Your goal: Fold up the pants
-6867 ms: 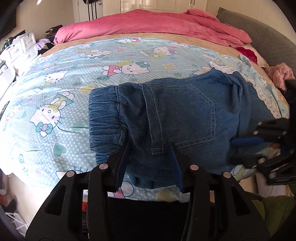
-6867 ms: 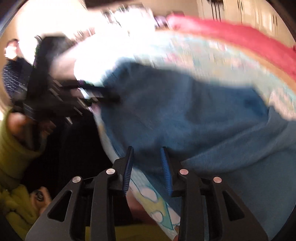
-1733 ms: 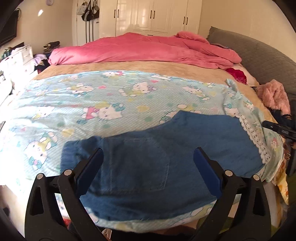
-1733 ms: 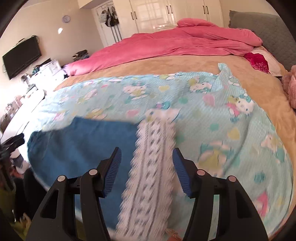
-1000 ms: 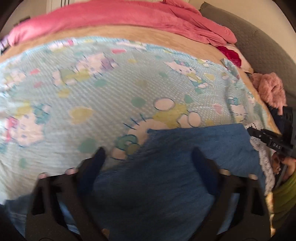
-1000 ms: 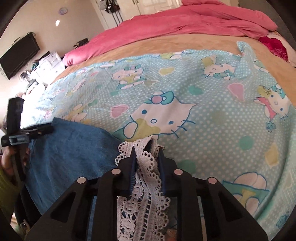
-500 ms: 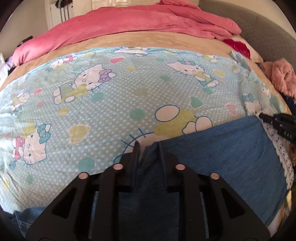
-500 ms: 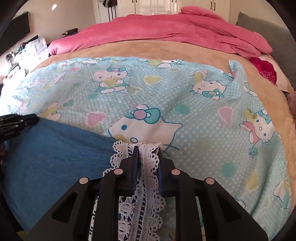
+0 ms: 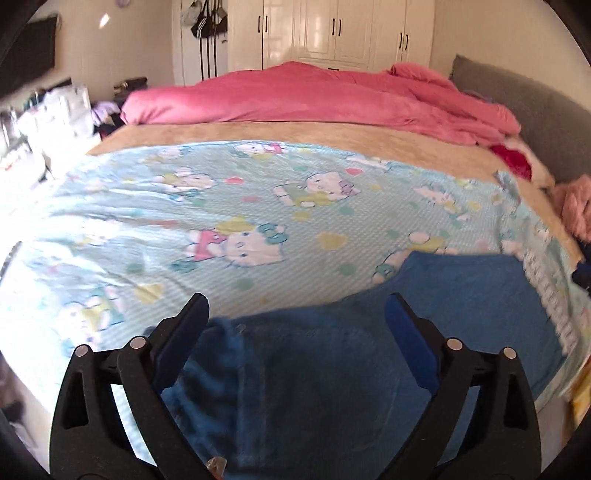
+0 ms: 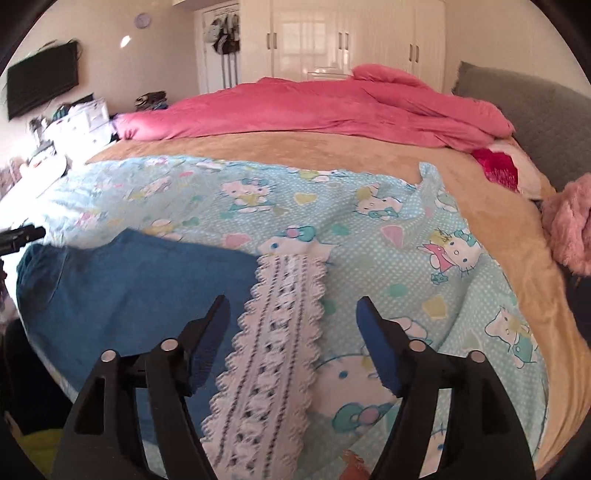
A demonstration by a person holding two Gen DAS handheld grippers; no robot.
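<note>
My left gripper (image 9: 295,317) is wide open above the blue pants (image 9: 369,354) at 6 o'clock; only my right gripper (image 10: 291,314), also wide, shows the lace hem (image 10: 273,339) clearly. Behind them: cartoon sheet (image 9: 258,199), pink duvet (image 10: 314,107), white wardrobe (image 9: 332,33) at 12.

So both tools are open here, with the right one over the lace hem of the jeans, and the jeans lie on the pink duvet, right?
Not quite. The jeans lie on the light blue cartoon-print sheet, not on the pink duvet, which sits further back on the bed; the left wrist view shows this. The rest holds: left tool and right tool open, the right one over the lace hem.
</note>
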